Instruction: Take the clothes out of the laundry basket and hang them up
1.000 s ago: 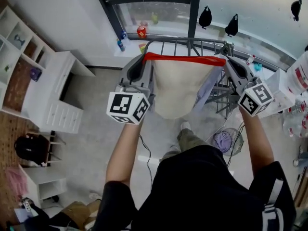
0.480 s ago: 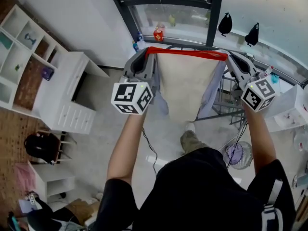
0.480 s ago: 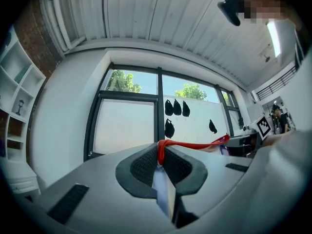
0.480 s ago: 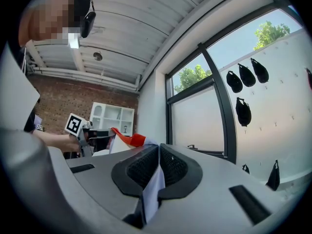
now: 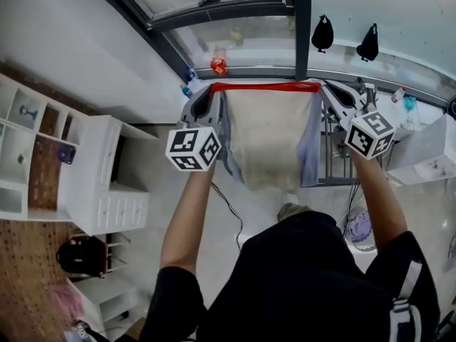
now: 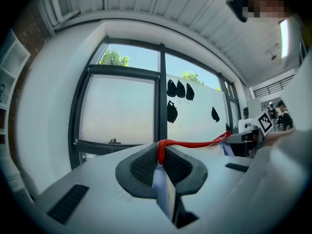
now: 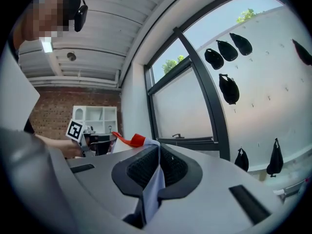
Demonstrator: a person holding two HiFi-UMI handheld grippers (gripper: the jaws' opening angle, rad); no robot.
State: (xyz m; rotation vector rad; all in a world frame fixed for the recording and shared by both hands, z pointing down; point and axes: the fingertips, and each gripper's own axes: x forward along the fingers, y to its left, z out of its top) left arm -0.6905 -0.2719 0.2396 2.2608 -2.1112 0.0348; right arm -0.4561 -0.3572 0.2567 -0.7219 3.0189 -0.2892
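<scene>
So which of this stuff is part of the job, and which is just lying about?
In use: garment; left gripper and right gripper, both shut on it; rack.
Lying about: drawers, red container, black bag.

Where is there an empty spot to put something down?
The white dresser top looks bare, and so does the floor between it and the left arm. It's crowded by the window bottles and around the drying rack and fan.

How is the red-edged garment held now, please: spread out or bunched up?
Spread out: the garment hangs flat, red edge taut between left hand-held gripper and right hand-held gripper.
</scene>
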